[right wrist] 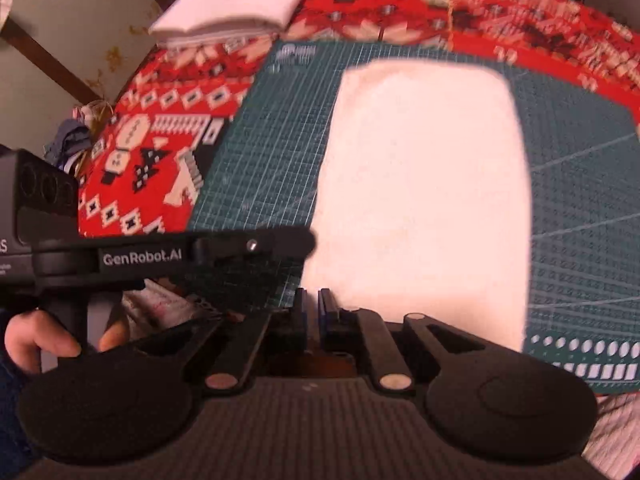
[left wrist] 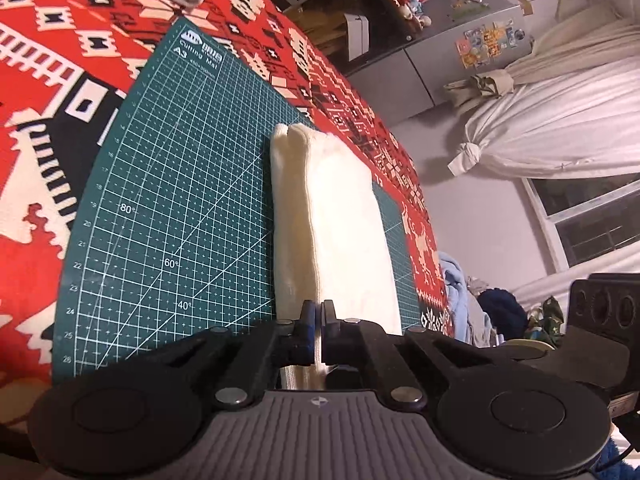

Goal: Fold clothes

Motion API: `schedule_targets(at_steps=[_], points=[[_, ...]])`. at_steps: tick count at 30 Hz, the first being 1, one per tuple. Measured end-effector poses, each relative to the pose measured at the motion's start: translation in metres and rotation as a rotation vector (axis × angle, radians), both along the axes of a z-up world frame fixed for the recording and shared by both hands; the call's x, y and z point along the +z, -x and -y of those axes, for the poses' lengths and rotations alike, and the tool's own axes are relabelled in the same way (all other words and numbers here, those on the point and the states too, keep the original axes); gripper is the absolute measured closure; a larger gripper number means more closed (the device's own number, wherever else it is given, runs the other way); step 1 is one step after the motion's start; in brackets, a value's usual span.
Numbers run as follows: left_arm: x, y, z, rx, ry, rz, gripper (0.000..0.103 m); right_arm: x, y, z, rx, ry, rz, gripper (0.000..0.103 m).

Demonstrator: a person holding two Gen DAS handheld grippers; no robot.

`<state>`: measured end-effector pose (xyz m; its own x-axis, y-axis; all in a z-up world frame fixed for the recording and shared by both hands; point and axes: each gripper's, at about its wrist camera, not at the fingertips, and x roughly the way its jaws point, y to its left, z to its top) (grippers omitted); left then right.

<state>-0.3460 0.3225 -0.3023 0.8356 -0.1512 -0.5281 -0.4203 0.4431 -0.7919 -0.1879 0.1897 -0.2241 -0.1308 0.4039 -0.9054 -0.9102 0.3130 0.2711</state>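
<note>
The folded cream cloth (left wrist: 332,216) lies on the green cutting mat (left wrist: 180,184). The left gripper (left wrist: 318,322) is clamped onto the cloth's near edge, fabric pinched between its fingers. The right gripper (right wrist: 313,306) stands nearly closed and empty, with the cloth (right wrist: 424,200) just ahead, slightly right of its fingertips.

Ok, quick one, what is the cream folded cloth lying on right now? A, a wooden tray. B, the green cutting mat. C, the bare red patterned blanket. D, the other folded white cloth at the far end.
B: the cream folded cloth rests on the green cutting mat, whose grid shows on both of its long sides; the red patterned blanket lies beyond the mat's edges.
</note>
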Motion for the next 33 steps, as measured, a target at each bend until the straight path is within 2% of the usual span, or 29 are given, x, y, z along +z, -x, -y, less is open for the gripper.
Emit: schedule_targets(at_steps=[3,5,8,10,15,19,21,25,28,31,33], points=[[0.002,0.005,0.003,0.017,-0.004,-0.019,0.102,0.005,-0.003,0.006,-0.019,-0.037,0.035,0.095],[0.007,0.009,0.005,0.031,-0.024,-0.029,0.101,0.0,-0.005,0.009,-0.013,-0.025,0.03,0.095],[0.024,0.011,0.011,0.046,-0.094,-0.042,0.098,-0.008,-0.007,0.019,0.01,-0.014,-0.018,0.095],[0.038,0.005,0.018,0.037,-0.158,-0.058,0.098,-0.003,-0.013,0.033,0.003,-0.042,-0.03,0.095],[0.065,-0.03,0.037,-0.006,-0.263,-0.029,0.098,0.016,-0.065,0.059,-0.124,-0.149,0.012,0.095],[0.062,-0.078,0.053,-0.067,-0.323,-0.06,0.098,-0.009,-0.098,0.071,-0.201,-0.125,-0.02,0.095],[0.053,-0.095,0.06,-0.101,-0.337,-0.11,0.098,-0.021,-0.1,0.082,-0.195,-0.123,-0.062,0.095],[0.038,-0.102,0.076,-0.146,-0.327,-0.184,0.098,-0.021,-0.1,0.107,-0.178,-0.161,-0.087,0.095],[0.04,-0.103,0.081,-0.138,-0.342,-0.192,0.098,-0.016,-0.116,0.117,-0.198,-0.18,-0.109,0.095],[0.045,-0.115,0.075,-0.124,-0.37,-0.208,0.098,-0.019,-0.143,0.094,-0.242,-0.117,-0.051,0.095],[0.048,-0.129,0.066,-0.109,-0.378,-0.223,0.098,-0.028,-0.162,0.064,-0.227,-0.015,-0.06,0.097]])
